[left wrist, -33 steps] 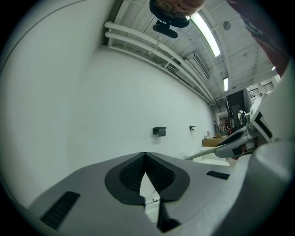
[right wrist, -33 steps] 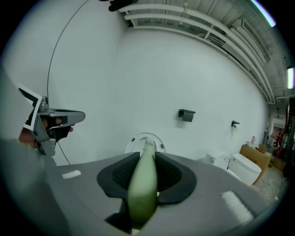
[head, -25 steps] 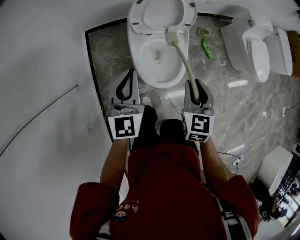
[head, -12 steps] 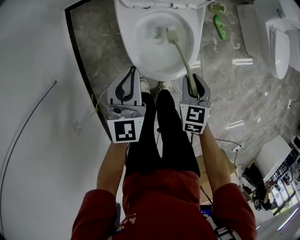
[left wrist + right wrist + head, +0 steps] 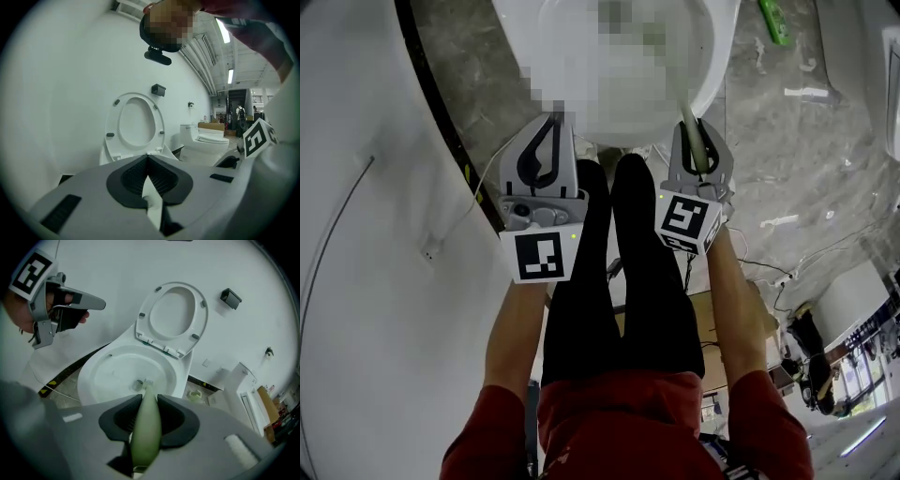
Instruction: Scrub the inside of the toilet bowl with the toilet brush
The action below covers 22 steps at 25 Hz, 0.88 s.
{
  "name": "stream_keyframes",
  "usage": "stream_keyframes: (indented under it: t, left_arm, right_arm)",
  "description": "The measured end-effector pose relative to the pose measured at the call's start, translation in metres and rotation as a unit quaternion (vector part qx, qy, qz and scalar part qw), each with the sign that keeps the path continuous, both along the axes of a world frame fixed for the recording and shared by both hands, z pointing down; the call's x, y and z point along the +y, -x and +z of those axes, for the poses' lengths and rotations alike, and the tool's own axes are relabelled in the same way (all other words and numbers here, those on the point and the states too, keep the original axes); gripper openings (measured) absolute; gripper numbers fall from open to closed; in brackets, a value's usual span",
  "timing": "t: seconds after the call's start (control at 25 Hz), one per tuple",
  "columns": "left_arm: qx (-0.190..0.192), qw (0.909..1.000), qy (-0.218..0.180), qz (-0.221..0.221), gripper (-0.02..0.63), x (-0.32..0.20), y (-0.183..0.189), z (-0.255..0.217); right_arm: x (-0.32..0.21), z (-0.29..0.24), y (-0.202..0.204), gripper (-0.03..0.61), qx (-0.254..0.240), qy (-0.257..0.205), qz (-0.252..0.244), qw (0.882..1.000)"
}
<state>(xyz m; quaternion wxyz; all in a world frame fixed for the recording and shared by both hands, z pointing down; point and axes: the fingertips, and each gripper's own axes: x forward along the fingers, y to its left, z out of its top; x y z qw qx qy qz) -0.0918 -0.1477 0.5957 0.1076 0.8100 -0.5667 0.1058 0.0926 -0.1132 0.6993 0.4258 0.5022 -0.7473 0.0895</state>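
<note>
TOILET CLEANING: A person in a red top and black trousers (image 5: 619, 281) stands over a white toilet with a gripper in each hand. The right gripper (image 5: 698, 131) is clamped tight on the pale green handle of the brush (image 5: 695, 142), which slants forward and down over the front rim of the bowl (image 5: 724, 42). From that gripper's own camera, the handle fills the gap between the two dark pads (image 5: 117, 420). The bristle head sits low inside the bowl, close beside the drain; whether it touches the porcelain cannot be made out. The seat (image 5: 173, 317) is tipped up against the white wall (image 5: 117, 273).

The left gripper (image 5: 554, 122) has its jaws pressed together on nothing. It hangs in the air at the bowl's left front, level with the right gripper and well clear of the brush. A second toilet (image 5: 206, 140) stands further along the same wall, to the right. A green bottle (image 5: 775, 21) lies on the marble floor (image 5: 769, 150) to the right of the bowl
</note>
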Motion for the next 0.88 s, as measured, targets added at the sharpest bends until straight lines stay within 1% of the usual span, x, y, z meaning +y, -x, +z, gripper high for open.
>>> stream_keyframes:
  t: [0.08,0.16,0.24,0.28,0.36,0.44,0.48,0.52,0.56,0.6,0.64,0.72,0.8,0.88]
  left_arm:
    - [-0.005,1.0000,0.005,-0.002,0.006,0.000,-0.001,0.005]
    - [-0.007,0.9999,0.011,-0.011,0.006,-0.001,0.002,0.005]
    - [-0.007,0.9997,0.014,-0.021,0.006,-0.002,0.008,0.004]
    - [-0.008,0.9996,0.013,-0.025,0.006,-0.003,0.011,0.003]
    - [-0.010,0.9994,0.012,-0.033,0.006,-0.004,0.017,0.001]
    - [-0.011,0.9991,0.010,-0.040,0.006,-0.005,0.022,-0.001]
    - [-0.012,0.9990,0.009,-0.042,0.006,-0.006,0.024,-0.002]
    - [-0.012,0.9989,0.009,-0.044,0.006,-0.007,0.025,-0.002]
    - [-0.013,0.9989,0.008,-0.045,0.006,-0.009,0.025,-0.002]
    - [-0.013,0.9988,0.009,-0.045,0.006,-0.010,0.025,-0.001]
    - [-0.012,0.9988,0.011,-0.046,0.006,-0.010,0.024,0.001]
    - [-0.009,0.9988,0.014,-0.045,0.006,-0.010,0.022,0.002]
    - [-0.006,0.9990,0.015,-0.041,0.006,-0.010,0.017,0.003]
    - [-0.004,0.9993,0.015,-0.035,0.006,-0.011,0.012,0.003]
  right_arm:
    - [0.010,0.005,0.004,0.112,-0.017,0.021,0.002,1.000]
    - [0.022,0.010,0.016,0.112,-0.047,0.048,0.001,0.998]
    - [0.032,0.008,0.034,0.112,-0.096,0.072,0.008,0.993]
    - [0.036,0.002,0.045,0.112,-0.130,0.083,0.016,0.988]
    - [0.039,-0.016,0.063,0.112,-0.207,0.099,0.038,0.973]
    - [0.041,-0.038,0.074,0.112,-0.281,0.104,0.058,0.952]
    - [0.040,-0.045,0.075,0.112,-0.309,0.104,0.067,0.943]
    - [0.039,-0.047,0.074,0.112,-0.324,0.105,0.077,0.937]
    - [0.038,-0.044,0.070,0.112,-0.324,0.108,0.086,0.936]
    - [0.038,-0.034,0.064,0.112,-0.309,0.112,0.093,0.940]
    - [0.039,-0.020,0.057,0.112,-0.284,0.117,0.098,0.947]
    - [0.039,0.005,0.041,0.112,-0.215,0.116,0.099,0.965]
    - [0.030,0.015,0.021,0.112,-0.153,0.092,0.097,0.979]
    - [0.013,0.005,0.001,0.110,-0.100,0.046,0.097,0.989]
